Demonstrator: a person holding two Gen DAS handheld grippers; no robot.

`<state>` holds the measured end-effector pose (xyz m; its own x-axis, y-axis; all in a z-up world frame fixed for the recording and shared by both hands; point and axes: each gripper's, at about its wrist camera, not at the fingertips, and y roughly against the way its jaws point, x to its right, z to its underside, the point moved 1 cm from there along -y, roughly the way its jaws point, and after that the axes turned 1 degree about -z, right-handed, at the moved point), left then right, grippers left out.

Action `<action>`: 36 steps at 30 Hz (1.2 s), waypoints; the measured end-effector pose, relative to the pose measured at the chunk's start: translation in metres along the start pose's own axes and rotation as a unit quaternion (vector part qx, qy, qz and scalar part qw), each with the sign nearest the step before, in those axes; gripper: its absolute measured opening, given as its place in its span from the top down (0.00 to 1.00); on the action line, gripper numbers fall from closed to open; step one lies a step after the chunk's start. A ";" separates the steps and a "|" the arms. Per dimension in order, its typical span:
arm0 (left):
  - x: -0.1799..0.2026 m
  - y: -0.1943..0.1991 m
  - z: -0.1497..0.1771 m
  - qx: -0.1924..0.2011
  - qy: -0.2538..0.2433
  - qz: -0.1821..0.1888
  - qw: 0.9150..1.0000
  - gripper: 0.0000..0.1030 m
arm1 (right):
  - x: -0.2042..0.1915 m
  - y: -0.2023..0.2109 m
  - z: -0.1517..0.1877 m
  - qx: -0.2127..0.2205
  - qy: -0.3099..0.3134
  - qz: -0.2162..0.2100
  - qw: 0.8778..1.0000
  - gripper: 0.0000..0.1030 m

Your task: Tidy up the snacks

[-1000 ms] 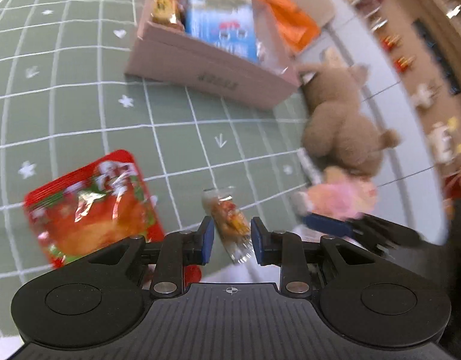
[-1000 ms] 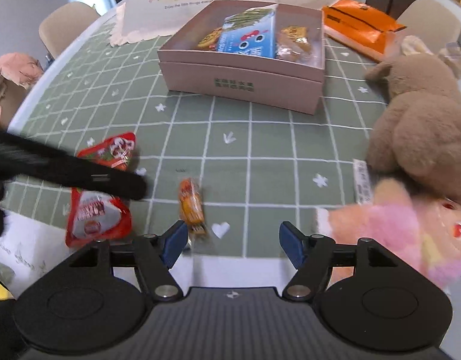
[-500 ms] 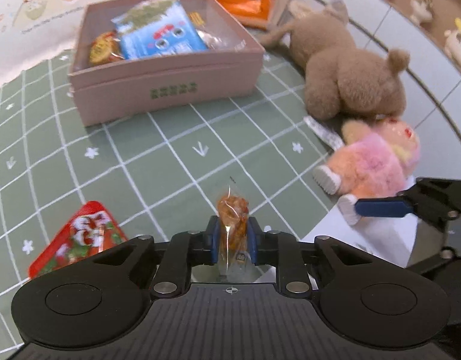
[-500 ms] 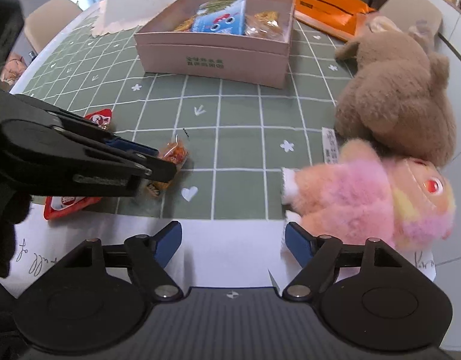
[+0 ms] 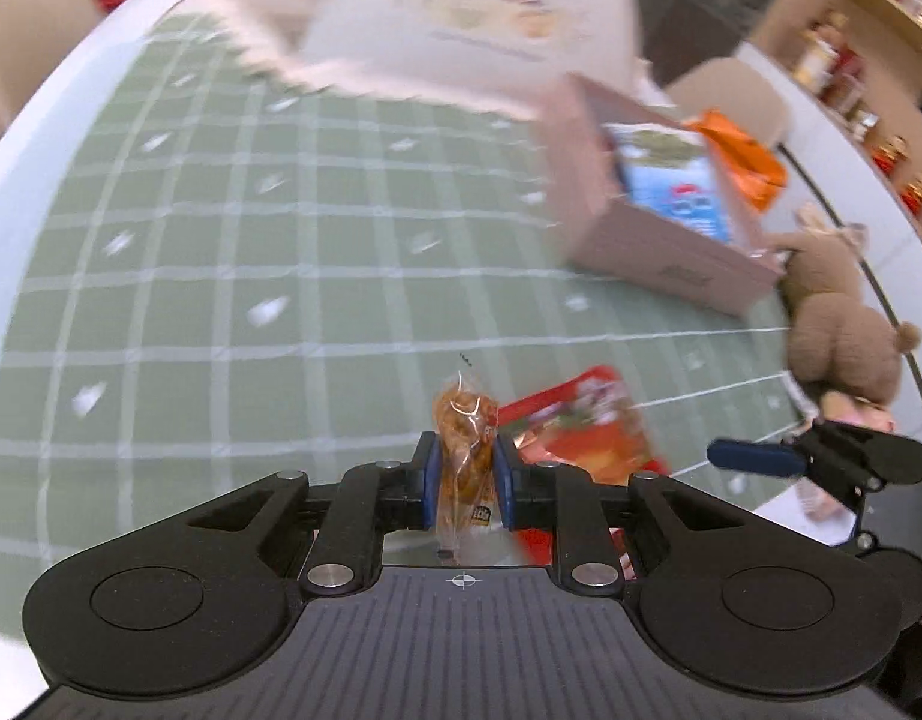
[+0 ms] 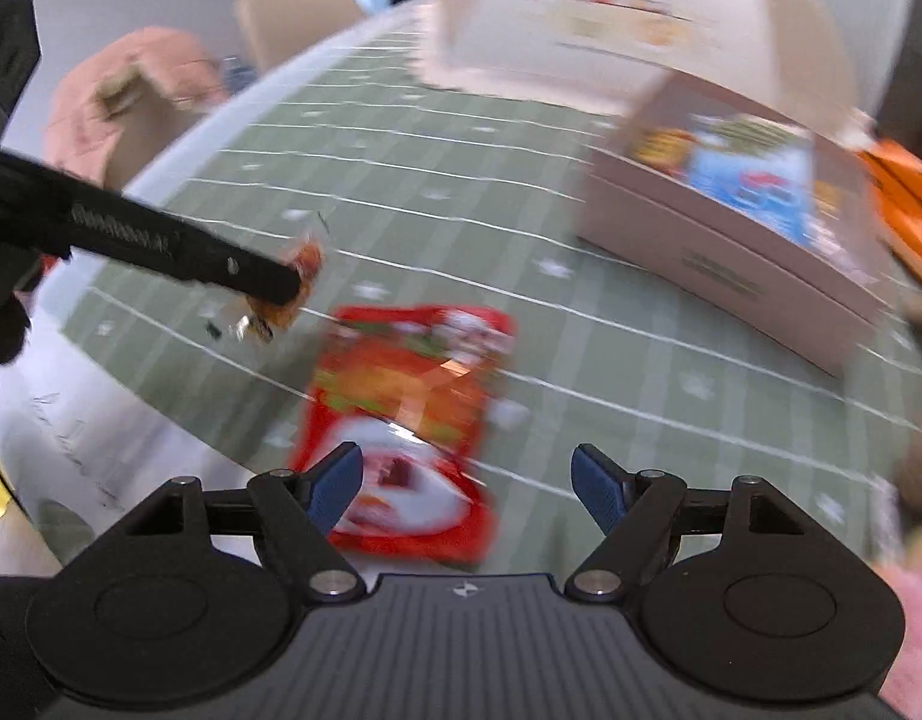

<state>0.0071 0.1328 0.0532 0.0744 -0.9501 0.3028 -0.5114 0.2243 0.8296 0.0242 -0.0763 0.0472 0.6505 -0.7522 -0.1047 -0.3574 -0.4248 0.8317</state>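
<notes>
My left gripper (image 5: 465, 483) is shut on a small clear-wrapped orange snack (image 5: 463, 450), held off the green checked tablecloth. The right wrist view shows that same snack (image 6: 302, 276) at the tip of the left gripper (image 6: 281, 291). A red snack packet (image 6: 413, 420) lies flat on the cloth, just ahead of my right gripper (image 6: 466, 486), which stands open over its near end with nothing gripped. The red packet (image 5: 580, 432) also shows in the left wrist view, right of the held snack. The pink box (image 6: 730, 276), holding a blue packet (image 6: 754, 180) and other snacks, sits at the far right.
A brown plush toy (image 5: 838, 336) lies beside the pink box (image 5: 670, 258), with an orange bag (image 5: 742, 156) behind it. The box lid (image 6: 634, 18) stands upright at the back. White paper (image 6: 101, 438) covers the table's near edge. Chairs stand beyond the table.
The left gripper closed on the small orange snack, lifted it off the cloth and swung left. The right gripper widened and moved left from the pink plush to over the red packet.
</notes>
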 end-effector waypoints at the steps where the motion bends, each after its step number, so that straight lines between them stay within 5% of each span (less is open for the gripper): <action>1: -0.007 0.000 0.004 -0.006 0.010 -0.002 1.000 0.78 | -0.005 -0.007 -0.004 -0.003 0.002 -0.006 1.000 0.25; 6: -0.017 -0.011 0.020 -0.026 0.035 0.004 0.999 0.78 | -0.020 -0.040 -0.010 -0.041 -0.013 -0.002 0.999 0.21; 15: -0.019 -0.019 0.029 -0.037 0.044 0.017 0.998 0.78 | -0.032 -0.051 -0.001 -0.024 0.026 0.022 0.999 0.00; 25: -0.010 -0.026 0.029 -0.052 0.023 0.028 0.998 0.77 | -0.001 -0.016 0.003 -0.028 0.010 0.028 0.999 0.42; 28: -0.006 -0.028 0.028 -0.054 0.019 0.031 0.998 0.77 | 0.020 -0.008 0.008 -0.031 -0.018 0.046 0.998 0.43; 36: 0.005 -0.033 0.026 -0.057 0.006 0.032 0.998 0.77 | 0.068 -0.007 0.028 -0.039 -0.128 0.074 0.988 0.19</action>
<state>0.0026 0.1155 0.0148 0.0548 -0.9305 0.3620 -0.4155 0.3084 0.8557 0.0521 -0.1388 0.0193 0.4003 -0.9102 -0.1061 -0.3760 -0.2687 0.8868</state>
